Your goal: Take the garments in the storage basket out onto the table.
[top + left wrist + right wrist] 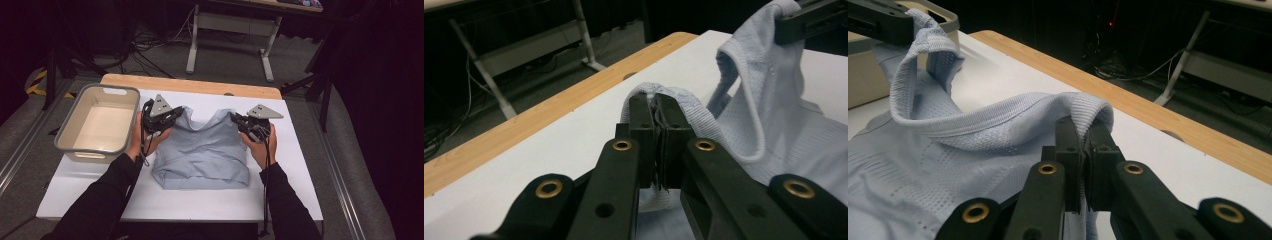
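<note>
A pale blue knit top (202, 150) lies on the white table sheet, its hem toward the person. My left gripper (176, 113) is shut on the top's left shoulder strap (659, 94), which bunches over the closed jaws. My right gripper (235, 118) is shut on the right shoulder strap (1085, 111) in the same way. Both straps are raised a little off the table, and the neckline (204, 124) sags between them. In the left gripper view the right gripper (785, 22) shows far off at the top right; in the right gripper view the left gripper (904, 26) shows at the top left.
A beige plastic tub (98, 122) stands empty at the table's left, close to my left hand. The wooden table edge (190, 84) runs along the far side. A desk frame (230, 30) and cables stand on the floor beyond.
</note>
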A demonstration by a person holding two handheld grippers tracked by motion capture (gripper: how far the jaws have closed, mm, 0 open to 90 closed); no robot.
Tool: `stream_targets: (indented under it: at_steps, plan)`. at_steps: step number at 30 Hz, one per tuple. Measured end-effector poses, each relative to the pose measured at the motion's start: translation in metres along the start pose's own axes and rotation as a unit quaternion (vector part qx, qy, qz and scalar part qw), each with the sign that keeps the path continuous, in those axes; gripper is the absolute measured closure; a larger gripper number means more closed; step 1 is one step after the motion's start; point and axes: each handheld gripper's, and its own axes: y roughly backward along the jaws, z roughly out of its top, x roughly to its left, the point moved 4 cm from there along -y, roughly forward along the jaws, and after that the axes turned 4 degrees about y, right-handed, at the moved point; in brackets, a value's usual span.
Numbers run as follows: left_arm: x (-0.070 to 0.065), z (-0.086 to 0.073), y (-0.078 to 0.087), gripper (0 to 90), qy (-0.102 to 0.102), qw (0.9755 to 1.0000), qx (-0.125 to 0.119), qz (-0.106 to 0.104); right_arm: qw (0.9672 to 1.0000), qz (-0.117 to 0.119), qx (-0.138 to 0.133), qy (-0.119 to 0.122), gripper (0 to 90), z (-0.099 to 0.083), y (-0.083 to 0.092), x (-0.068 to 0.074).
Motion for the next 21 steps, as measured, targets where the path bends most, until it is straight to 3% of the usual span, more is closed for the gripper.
stream_targets:
  at_steps: [2,7,16,18,21]
  plan:
    - [-0.003,-0.001,0.003,87.3,-0.004,1.0,0.0,-0.007,1.0,0.004,-0.003,0.001,86.4,-0.002,0.004,0.004]
    - [-0.02,-0.012,0.017,87.3,-0.036,0.9991,0.0,-0.024,0.9998,0.009,-0.001,0.015,86.4,-0.011,0.014,0.016]
    - [-0.047,-0.035,0.034,87.2,-0.082,0.9951,0.006,-0.054,0.9995,0.028,0.002,0.017,86.4,-0.036,0.035,0.034]
    - [-0.051,-0.041,0.037,87.1,-0.084,0.9947,0.005,-0.059,0.9992,0.029,0.006,0.024,86.4,-0.04,0.04,0.038]
    - [-0.058,-0.046,0.041,87.1,-0.102,0.9925,0.014,-0.066,0.9991,0.034,0.009,0.023,86.4,-0.045,0.047,0.042]
